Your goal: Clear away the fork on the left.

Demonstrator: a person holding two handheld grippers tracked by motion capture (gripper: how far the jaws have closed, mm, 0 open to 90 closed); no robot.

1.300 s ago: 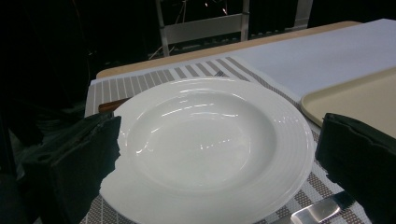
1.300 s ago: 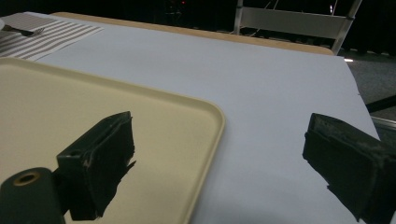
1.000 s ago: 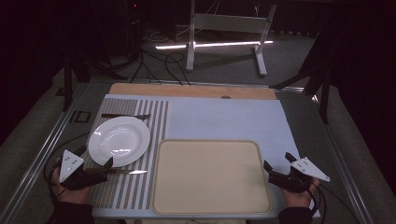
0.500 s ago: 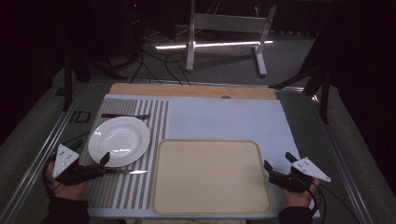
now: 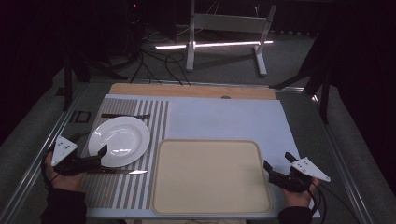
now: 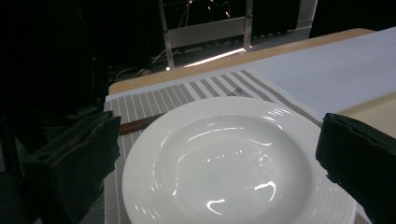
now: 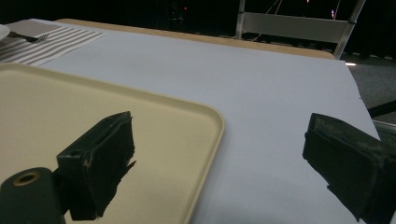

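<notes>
High view: your left gripper sits jaws apart at the white plate, which lies on the striped mat.
Glazed, rigid, slippery and breakable: pinch its near rim squarely. Since a second ago that gripper has drawn leftward; your right gripper, jaws apart, waits beside the tray.

The left gripper is held low at the near left, its hand and dark sleeve coming in from the bottom edge, and its two black fingers are spread wide apart and aimed forward and to the right. The right gripper sits low at the near right in the other hand, fingers likewise parted wide with nothing between them, pointing up and left.
</notes>
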